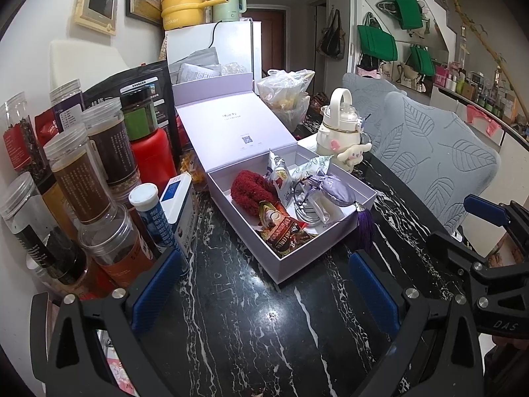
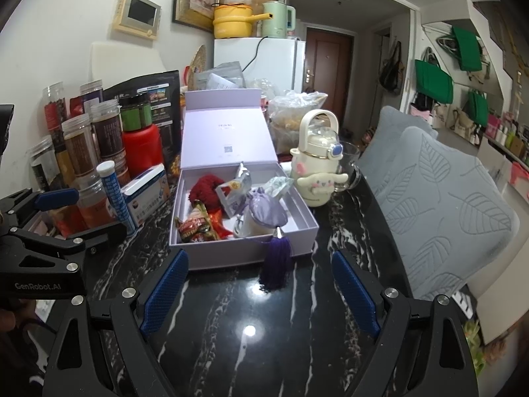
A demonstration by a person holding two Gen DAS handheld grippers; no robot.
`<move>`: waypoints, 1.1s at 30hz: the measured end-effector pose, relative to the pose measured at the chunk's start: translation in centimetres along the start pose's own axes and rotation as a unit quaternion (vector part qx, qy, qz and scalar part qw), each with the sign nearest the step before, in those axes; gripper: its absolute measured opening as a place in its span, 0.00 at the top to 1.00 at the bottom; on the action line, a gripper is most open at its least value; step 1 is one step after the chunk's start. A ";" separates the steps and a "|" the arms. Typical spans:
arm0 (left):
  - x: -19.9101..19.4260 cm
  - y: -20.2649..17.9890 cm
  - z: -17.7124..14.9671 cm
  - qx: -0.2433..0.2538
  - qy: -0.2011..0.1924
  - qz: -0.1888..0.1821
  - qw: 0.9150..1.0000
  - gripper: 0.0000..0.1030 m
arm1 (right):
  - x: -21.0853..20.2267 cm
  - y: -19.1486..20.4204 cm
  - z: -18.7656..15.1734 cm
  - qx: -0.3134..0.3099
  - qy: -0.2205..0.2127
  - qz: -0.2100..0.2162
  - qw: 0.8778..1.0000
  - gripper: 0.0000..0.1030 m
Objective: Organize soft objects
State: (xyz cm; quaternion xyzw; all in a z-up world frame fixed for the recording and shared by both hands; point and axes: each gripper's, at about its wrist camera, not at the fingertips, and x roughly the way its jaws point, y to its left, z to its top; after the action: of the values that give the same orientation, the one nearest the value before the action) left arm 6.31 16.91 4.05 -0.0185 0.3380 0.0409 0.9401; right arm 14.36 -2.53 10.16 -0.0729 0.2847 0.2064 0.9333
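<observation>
Hovering spread and empty, the left claw (image 1: 264, 287) and right claw (image 2: 261, 291) face the lavender box (image 2: 231, 251). A purple tassel (image 2: 276, 258) drapes over its wall onto the table (image 2: 264, 347).

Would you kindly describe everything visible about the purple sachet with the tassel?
The purple sachet is a rounded, shiny lilac fabric pouch, gathered at its top. It lies in the open lavender box, against the near wall on the right, on top of other contents. A silver cap joins it to a dark purple tassel, which hangs over the box's front wall onto the black marble table. No jaws touch it.
</observation>
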 end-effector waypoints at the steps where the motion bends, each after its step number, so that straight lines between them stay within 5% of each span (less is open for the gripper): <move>1: 0.0 0.0 0.0 0.000 0.000 -0.001 1.000 0.00 | 0.0 0.0 0.0 0.000 0.000 0.000 1.000 0.13; 33: 0.2 -0.6 -0.2 0.015 0.013 -0.019 1.000 0.00 | 0.2 -0.9 -0.4 -0.002 0.011 -0.018 1.000 0.13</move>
State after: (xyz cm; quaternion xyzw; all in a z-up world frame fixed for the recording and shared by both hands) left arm 6.37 16.32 3.75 -0.0117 0.3505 0.0176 0.9363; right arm 14.71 -3.33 9.75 -0.0820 0.2935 0.1892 0.9334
